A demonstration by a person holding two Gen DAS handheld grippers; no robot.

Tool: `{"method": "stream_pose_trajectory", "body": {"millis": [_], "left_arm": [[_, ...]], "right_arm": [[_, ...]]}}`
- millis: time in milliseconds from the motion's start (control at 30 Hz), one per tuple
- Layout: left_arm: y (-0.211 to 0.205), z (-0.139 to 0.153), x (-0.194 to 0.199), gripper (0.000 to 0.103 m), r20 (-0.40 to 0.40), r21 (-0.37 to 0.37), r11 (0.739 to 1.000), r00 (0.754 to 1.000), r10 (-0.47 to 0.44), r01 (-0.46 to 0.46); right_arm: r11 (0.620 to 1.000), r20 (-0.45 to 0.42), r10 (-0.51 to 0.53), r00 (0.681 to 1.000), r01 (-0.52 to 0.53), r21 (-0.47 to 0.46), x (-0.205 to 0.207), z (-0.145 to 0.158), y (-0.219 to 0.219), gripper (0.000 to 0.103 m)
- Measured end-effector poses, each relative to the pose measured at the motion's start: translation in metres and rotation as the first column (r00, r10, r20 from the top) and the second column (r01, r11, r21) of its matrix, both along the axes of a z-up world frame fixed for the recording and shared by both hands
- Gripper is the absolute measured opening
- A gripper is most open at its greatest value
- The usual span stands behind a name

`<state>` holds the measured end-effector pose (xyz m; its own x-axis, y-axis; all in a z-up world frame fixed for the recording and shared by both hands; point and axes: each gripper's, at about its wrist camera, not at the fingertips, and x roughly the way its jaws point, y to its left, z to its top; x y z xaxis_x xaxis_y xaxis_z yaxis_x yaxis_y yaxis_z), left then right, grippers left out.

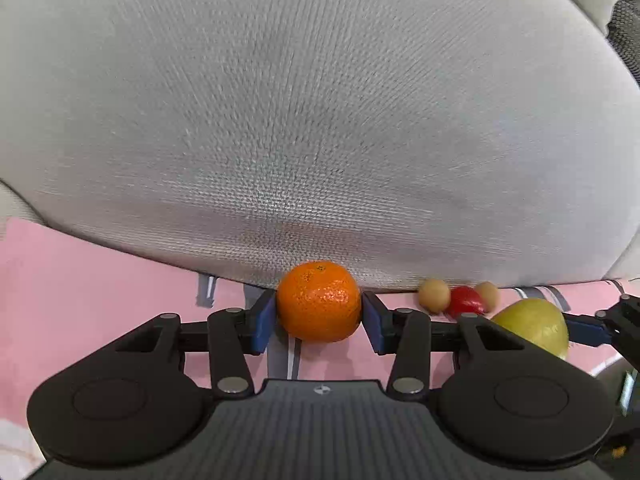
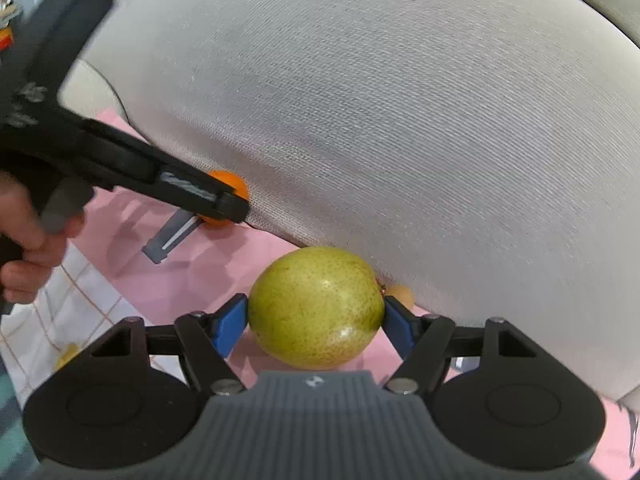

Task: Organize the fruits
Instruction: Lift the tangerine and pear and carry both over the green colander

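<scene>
item: left gripper (image 1: pixel 319 312). clenched on an orange (image 1: pixel 319 301), blue pads pressed to both flanks at its widest line; the fruit sits at the foot of a grey cushion (image 1: pixel 320 120), over a pink cloth (image 1: pixel 80 280).

item: right gripper (image 2: pixel 316 316). clenched on a green pear (image 2: pixel 316 308), pads on opposite sides near the middle; same cloth, same cushion edge.

item: loose fruit. two small tan rounds (image 1: pixel 434 295) and a red piece (image 1: pixel 464 301) lie between orange and pear, against the cushion.

handling note, as judgement: both grips look centred, so keep pressure even and firm but not crushing. carry each fruit clear of the cushion and of the other gripper, which is close. no bowl or tray shows; find the destination first.
</scene>
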<state>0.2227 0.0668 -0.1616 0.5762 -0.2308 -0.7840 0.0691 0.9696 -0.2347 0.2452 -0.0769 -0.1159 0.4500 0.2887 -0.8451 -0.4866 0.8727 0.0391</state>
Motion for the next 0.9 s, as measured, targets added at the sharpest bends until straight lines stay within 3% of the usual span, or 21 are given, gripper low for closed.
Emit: {"method": "stream_pose_trajectory", "body": {"millis": [533, 900], "left_arm": [[-0.040, 0.095, -0.077, 0.052, 0.085, 0.004, 0.993, 0.989, -0.119, 0.119], [-0.100, 0.142, -0.126, 0.052, 0.129, 0.029, 0.961, 0.953, -0.276, 0.274]], "right_arm": [[0.993, 0.041, -0.059, 0.997, 0.054, 0.109, -0.054, 0.067, -0.043, 0.069], [0.985, 0.067, -0.135, 0.989, 0.126, 0.119, -0.110, 0.083, -0.085, 0.069]]}}
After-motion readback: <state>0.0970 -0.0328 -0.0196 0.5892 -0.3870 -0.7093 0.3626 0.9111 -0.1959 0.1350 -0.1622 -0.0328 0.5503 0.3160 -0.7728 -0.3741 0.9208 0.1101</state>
